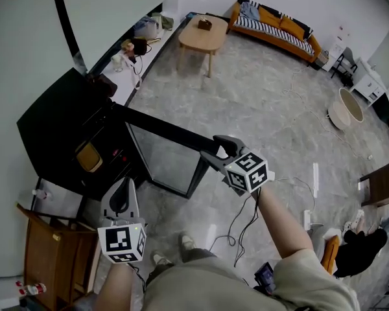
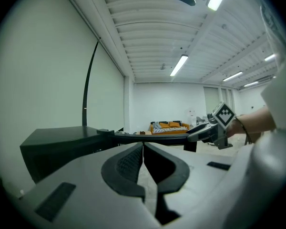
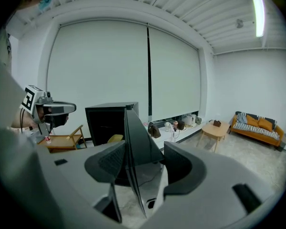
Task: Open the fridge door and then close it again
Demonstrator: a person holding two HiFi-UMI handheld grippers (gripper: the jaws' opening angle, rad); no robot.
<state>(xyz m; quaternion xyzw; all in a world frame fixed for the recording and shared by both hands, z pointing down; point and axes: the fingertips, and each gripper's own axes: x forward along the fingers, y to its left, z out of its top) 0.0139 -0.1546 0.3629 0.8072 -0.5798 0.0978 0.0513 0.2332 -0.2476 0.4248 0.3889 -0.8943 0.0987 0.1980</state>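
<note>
Fridge door (image 1: 163, 153) stands open; right gripper (image 1: 211, 148) straddles its edge, unclamped.

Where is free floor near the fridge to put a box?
Bare floor lies between the open fridge door and the coffee table, and on toward the sofa. Crowded: the window ledge with bags, and cables near the person's shoes.
</note>
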